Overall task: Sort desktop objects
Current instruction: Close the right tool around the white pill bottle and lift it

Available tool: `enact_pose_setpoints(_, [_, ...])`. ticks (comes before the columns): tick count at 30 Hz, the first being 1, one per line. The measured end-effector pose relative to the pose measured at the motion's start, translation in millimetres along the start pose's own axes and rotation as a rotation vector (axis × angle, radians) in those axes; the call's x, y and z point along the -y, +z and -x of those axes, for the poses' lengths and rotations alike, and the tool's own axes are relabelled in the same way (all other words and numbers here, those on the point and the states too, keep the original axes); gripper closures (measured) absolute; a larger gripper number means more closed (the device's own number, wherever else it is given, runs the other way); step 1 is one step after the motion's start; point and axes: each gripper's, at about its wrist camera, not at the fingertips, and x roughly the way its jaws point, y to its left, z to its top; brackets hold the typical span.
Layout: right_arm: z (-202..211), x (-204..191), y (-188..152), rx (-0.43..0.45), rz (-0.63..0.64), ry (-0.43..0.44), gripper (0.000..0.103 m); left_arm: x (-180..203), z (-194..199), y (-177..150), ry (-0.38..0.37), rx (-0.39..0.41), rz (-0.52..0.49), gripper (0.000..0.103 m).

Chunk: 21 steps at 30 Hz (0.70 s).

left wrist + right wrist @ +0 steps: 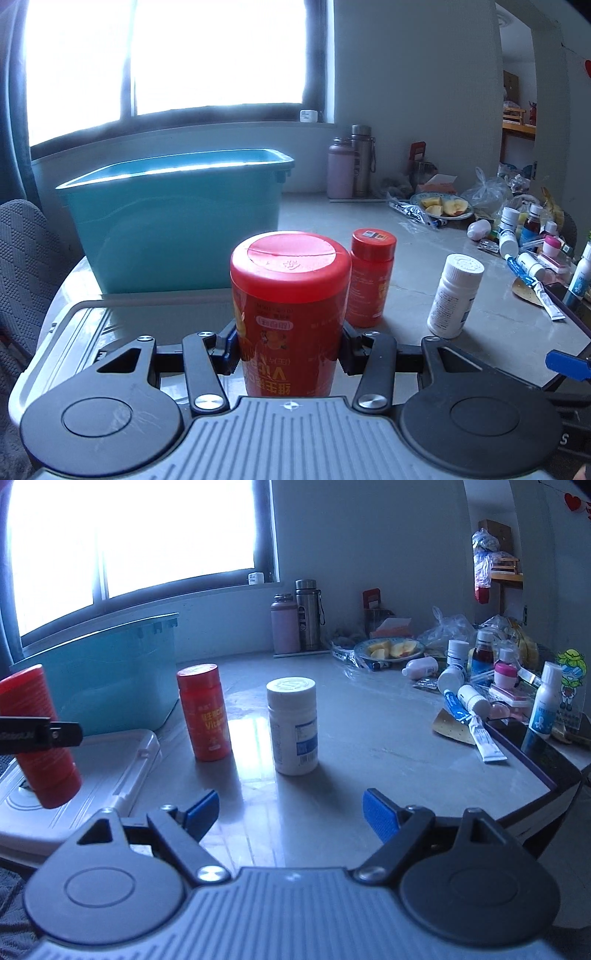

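My left gripper (pixel 290 350) is shut on a large red vitamin bottle (pixel 290 314), held upright above the white box lid (pixel 70 332); the same bottle shows at the left of the right wrist view (pixel 40 738). A smaller red vitamin bottle (pixel 371 280) (pixel 205 712) and a white pill bottle (pixel 454 295) (pixel 293 725) stand upright on the grey table. My right gripper (pixel 290 818) is open and empty, a short way in front of the white pill bottle. A teal bin (pixel 173 221) (pixel 110 672) stands behind.
A white lid (pixel 92 775) lies at the table's left edge. Two thermos flasks (pixel 299 616) stand at the back. A plate of apple slices (pixel 389 650) and a clutter of medicine bottles and tubes (pixel 476 686) fill the right side. A dark tablet (pixel 535 753) lies at the right edge.
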Motion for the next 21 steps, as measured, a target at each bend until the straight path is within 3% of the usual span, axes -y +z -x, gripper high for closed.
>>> enact_pose_setpoints(21, [-81.5,7.2,25.1,-0.012,-0.017,-0.022,0.018,-6.3,-31.9,9.6,0.019,-0.015,0.015,0.053])
